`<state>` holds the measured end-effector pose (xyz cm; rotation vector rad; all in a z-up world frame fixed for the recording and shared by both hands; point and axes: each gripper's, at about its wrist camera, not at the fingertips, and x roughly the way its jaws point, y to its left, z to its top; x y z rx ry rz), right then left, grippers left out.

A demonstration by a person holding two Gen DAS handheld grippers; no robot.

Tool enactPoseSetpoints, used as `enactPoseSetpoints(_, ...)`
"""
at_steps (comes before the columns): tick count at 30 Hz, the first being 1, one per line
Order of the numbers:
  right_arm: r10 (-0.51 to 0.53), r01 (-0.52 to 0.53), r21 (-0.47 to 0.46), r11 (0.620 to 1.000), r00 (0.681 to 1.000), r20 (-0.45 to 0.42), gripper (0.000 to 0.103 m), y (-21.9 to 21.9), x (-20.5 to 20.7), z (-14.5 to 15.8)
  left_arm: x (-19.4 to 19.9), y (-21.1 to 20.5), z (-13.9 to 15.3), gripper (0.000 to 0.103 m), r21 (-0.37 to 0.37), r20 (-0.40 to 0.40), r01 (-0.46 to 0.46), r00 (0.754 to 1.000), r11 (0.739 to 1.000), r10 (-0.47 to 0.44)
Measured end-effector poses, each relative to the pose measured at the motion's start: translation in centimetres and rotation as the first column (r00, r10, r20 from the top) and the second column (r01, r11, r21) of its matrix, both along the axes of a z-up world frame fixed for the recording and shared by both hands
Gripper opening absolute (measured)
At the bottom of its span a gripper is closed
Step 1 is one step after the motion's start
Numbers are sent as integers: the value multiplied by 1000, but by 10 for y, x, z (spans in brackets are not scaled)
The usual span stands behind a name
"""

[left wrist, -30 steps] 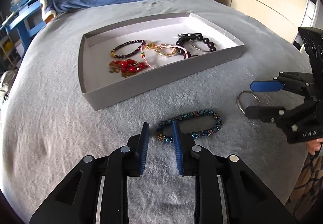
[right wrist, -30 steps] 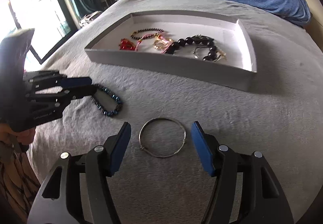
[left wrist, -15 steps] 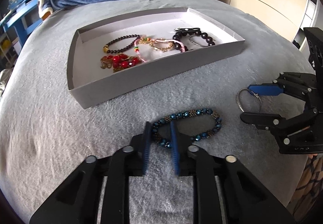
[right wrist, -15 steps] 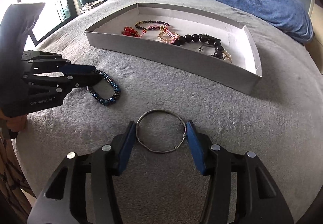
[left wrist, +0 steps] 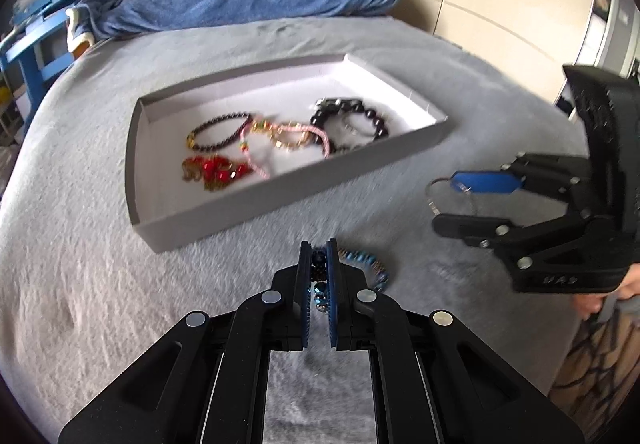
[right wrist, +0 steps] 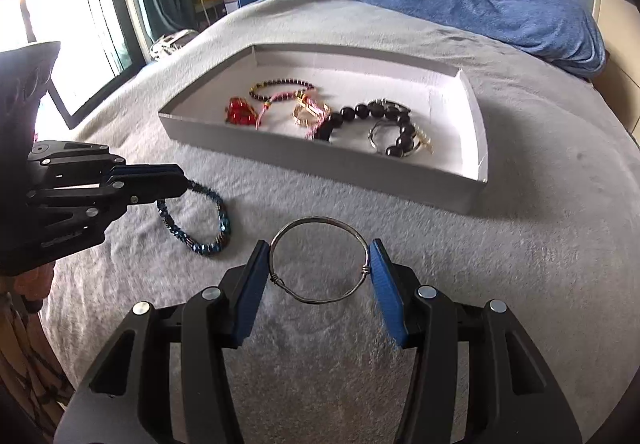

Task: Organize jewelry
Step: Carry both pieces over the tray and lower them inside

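The blue beaded bracelet (left wrist: 352, 264) lies on the grey bed (left wrist: 80, 284) before the grey cardboard tray (left wrist: 280, 200), its near end pinched as the left gripper (left wrist: 319, 280) jaws are closing. The right gripper (right wrist: 320, 276) clamps the thin silver wire bangle (right wrist: 319, 259) across its width. The springy bangle may pop free; dangling beads could snag the tray's wall.

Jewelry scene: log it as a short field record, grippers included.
surface: grey blanket
tray: holds several bracelets
left gripper: jaws closing, pads pinching blue bead bracelet
right gripper: pads against both sides of wire bangle
outside tray: bead bracelet, bangle
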<state>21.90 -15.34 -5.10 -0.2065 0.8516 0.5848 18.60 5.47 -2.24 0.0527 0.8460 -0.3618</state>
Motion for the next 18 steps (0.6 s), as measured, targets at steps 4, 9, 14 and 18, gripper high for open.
enactPoseSetpoints(4, -9, 8, 28, 1000, 1000, 10, 51, -1, 2, 8, 3, 1, 12, 7, -46, 13, -5, 1000, 999, 6)
enactPoseSetpoints(9, -27, 26, 64, 998, 999, 17, 51, -3, 7, 18, 6, -1, 30, 8, -80, 46, -8, 999, 997, 12)
enactPoseSetpoints(14, -40, 39, 90, 995, 999, 15, 51, -3, 13, 25, 10, -2, 42, 8, -98, 67, -19, 997, 995, 25)
enactPoseSetpoints(18, -47, 45, 105, 993, 999, 15, 51, -1, 20, 32, 16, 1, 54, 8, -118, 88, -32, 995, 992, 43)
